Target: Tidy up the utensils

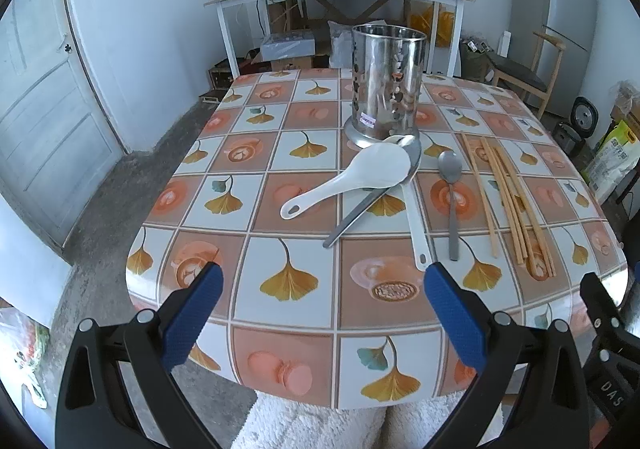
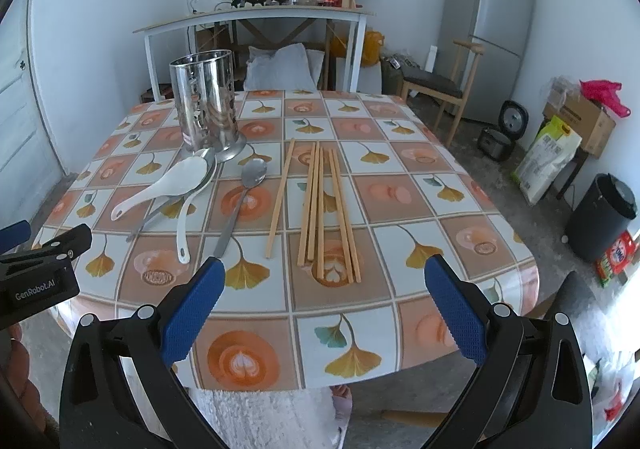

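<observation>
Right now both tools gape wide and empty above the table's (image 2: 460,249) near edge. Ahead of the right gripper (image 2: 325,273), the chopsticks (image 2: 324,209) lie lengthwise, running away from it. Ahead of the left gripper (image 1: 324,281), crossed white spoons (image 1: 352,177) point handles back; beyond stands the upright steel holder (image 1: 386,81).

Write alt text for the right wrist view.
The open right hand-held gripper hovers at the near edge of a tiled table, facing chopsticks. To the left lie a metal spoon, white spoons and an upright steel holder.
</observation>
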Demonstrator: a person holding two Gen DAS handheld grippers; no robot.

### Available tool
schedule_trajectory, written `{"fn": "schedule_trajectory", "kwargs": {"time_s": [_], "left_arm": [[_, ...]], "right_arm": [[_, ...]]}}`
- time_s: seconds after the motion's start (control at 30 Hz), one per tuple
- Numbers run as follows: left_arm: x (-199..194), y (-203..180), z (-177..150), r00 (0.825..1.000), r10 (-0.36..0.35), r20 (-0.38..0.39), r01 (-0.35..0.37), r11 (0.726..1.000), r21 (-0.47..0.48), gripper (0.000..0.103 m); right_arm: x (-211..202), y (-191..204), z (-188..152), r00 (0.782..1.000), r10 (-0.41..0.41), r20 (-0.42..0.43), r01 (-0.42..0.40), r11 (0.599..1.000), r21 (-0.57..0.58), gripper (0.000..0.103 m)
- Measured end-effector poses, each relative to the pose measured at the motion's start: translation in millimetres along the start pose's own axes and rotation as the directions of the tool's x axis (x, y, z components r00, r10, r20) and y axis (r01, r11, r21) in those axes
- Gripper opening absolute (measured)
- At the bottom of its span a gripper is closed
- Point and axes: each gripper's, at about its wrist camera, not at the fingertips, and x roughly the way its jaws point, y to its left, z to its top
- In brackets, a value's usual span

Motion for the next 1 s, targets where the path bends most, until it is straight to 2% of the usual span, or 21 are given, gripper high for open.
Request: {"fn": "schedule_trajectory", "kwargs": {"time_s": [0.4,0.53,0.6,0.67,0.73,0.93,1.0], "left_arm": [[51,19,33,1.000,0.016,0.002,-0.016,1.000,0.000,0.099],[73,30,49,0.999,-0.052,-0.007,0.052,0.998,0.028,0.099],[82,33,58,0.993,-0.116,0.013,0.115,0.992,0.054,0.099],[91,38,67,0.977,-0.209,0.046,0.205,0.976,0.074,0.099],[103,39,77,0.952,-0.299,0.065,0.293,0.952,0.088,0.099],[147,18,100,0.939,-0.343,0.025,0.331,0.920,0.210,0.099],[159,12,103,0.924,-0.382,0.003,0.368,0.891,0.266,0.099]], "right_arm": [[40,0,27,0.997,0.054,-0.050,-0.053,0.998,0.028,0.095],[51,8,35,0.996,0.087,-0.032,-0.087,0.996,0.002,0.095],[58,14,39,0.993,0.117,-0.025,-0.117,0.993,-0.018,0.095],[68,21,43,0.987,0.158,-0.026,-0.159,0.986,-0.047,0.095],[75,26,45,0.983,0.181,-0.031,-0.183,0.981,-0.067,0.095],[97,31,48,0.967,0.251,-0.034,-0.253,0.965,-0.076,0.095],[105,31,49,0.962,0.269,-0.046,-0.272,0.959,-0.074,0.095]]}}
